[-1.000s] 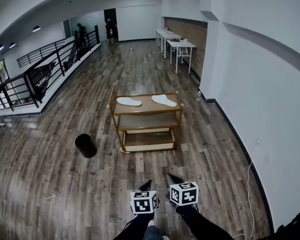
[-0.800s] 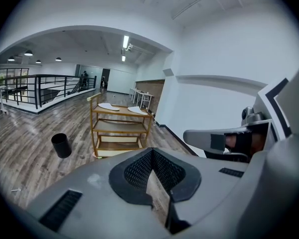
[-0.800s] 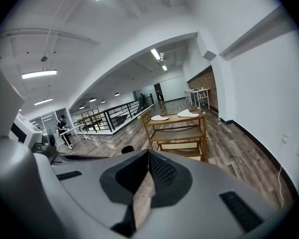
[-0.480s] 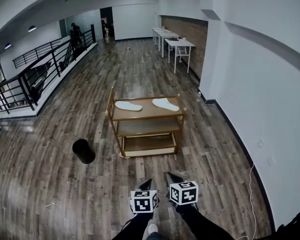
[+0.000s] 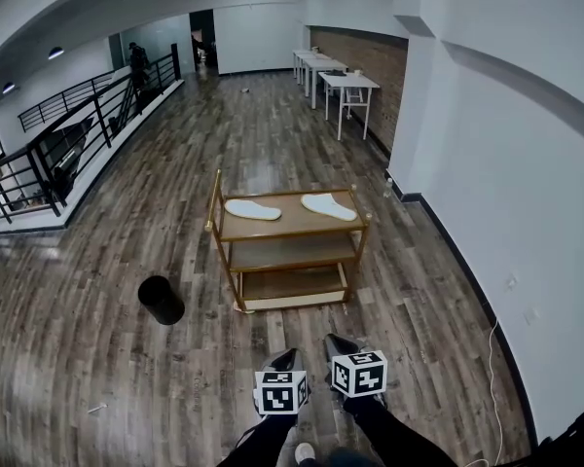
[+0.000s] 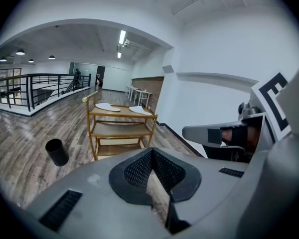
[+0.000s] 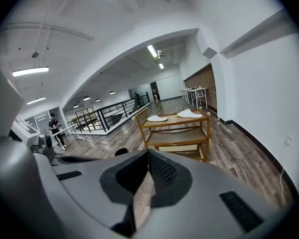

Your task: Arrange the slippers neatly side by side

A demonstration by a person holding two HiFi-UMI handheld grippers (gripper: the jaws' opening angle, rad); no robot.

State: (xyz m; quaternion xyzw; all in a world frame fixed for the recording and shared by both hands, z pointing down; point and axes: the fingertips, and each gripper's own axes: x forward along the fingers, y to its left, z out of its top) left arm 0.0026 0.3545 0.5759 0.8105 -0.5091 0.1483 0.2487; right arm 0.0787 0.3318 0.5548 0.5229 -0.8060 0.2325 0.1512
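Observation:
Two white slippers lie apart on the top shelf of a wooden cart [image 5: 292, 230]: the left slipper [image 5: 252, 209] and the right slipper [image 5: 328, 205], each angled differently. They also show far off as the left slipper [image 6: 107, 106] and right slipper [image 6: 140, 110], and again as the left slipper [image 7: 157, 118] and right slipper [image 7: 189, 113]. My left gripper [image 5: 285, 361] and right gripper [image 5: 337, 346] hang low near my body, well short of the cart. Both are shut and hold nothing, as the left gripper [image 6: 150, 151] and right gripper [image 7: 148, 152] show up close.
A black bin [image 5: 162, 300] stands on the wood floor left of the cart. A white wall [image 5: 506, 193] runs along the right, a black railing [image 5: 58, 144] along the left. White tables [image 5: 346, 84] stand far back. A person [image 7: 54, 126] stands by the railing.
The view has moved a little closer to the cart, which now sits slightly lower and larger in the head view. Both grippers keep their place and stay shut.

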